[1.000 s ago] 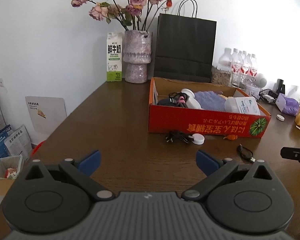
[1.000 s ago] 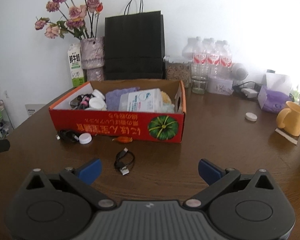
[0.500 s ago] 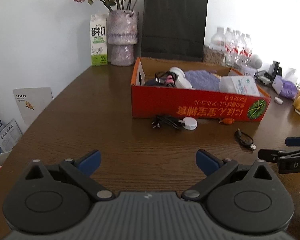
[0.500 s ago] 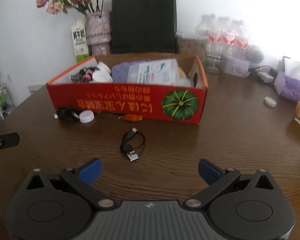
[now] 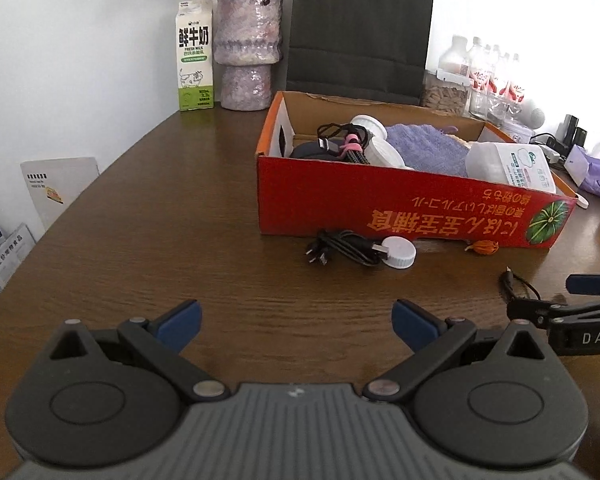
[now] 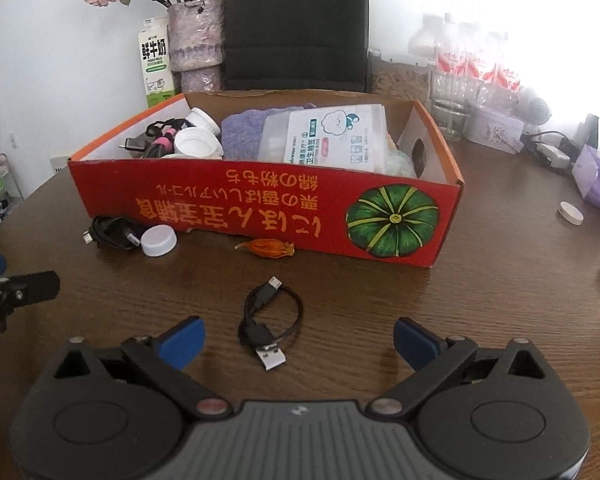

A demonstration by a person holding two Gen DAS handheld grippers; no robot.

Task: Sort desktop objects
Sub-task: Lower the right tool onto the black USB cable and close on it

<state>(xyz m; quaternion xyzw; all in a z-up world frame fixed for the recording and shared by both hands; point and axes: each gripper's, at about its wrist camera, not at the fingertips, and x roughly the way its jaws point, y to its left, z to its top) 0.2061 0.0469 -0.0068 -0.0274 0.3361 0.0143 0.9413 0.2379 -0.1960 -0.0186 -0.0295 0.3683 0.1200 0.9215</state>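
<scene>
I am holding both the left gripper and right gripper wide open, empty, the right one straddling the small coiled black USB cable before the red cardboard box.

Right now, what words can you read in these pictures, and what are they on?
"鲜牛奶" and "FRESH MILK": on the milk carton.
"DAS": on the right hand-held gripper, cut off at the picture's edge.
Orange writing, upside down: on the red box; not read here.
White packet in the box: print too small to read.
</scene>
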